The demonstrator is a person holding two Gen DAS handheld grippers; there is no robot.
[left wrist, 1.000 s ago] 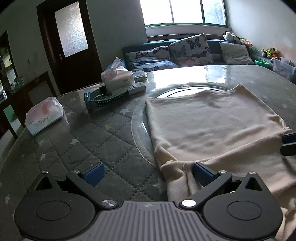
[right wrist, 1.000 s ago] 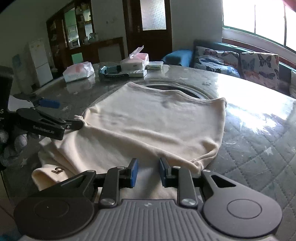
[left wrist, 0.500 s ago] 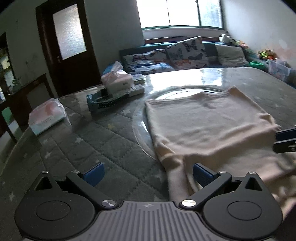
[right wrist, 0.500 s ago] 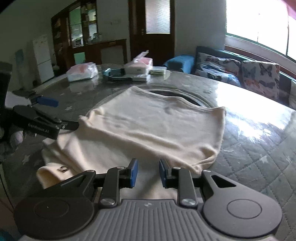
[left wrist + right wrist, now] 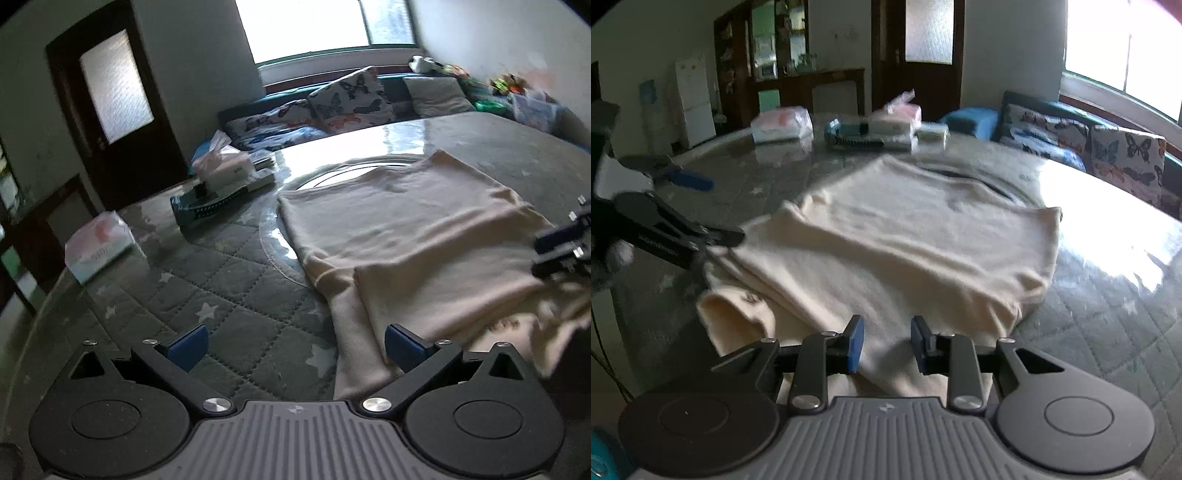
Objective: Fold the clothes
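A cream garment (image 5: pixel 406 221) lies partly folded on the round table, its near edge bunched and blurred. My left gripper (image 5: pixel 295 347) hovers wide open at the garment's near left side, with its right finger (image 5: pixel 402 350) over the cloth and nothing held. In the right wrist view the garment (image 5: pixel 905 236) spreads ahead. My right gripper (image 5: pixel 888 345) sits at its near edge with a narrow gap filled by cloth, which tents up between the pads. The left gripper (image 5: pixel 716 210) shows at the left there. The right gripper (image 5: pixel 554 247) shows at the right edge of the left wrist view.
A grey quilted star cover (image 5: pixel 221 280) and a glass turntable rim (image 5: pixel 273 236) lie under the garment. At the back left are a tissue box (image 5: pixel 225 166), a dark comb-like item (image 5: pixel 207 206) and a wrapped tissue pack (image 5: pixel 98 243). A sofa with cushions (image 5: pixel 351 96) stands behind the table.
Both grippers have lifted and drawn back a little. The garment's near edge has shifted with the right gripper and is blurred. The left gripper has stayed open.
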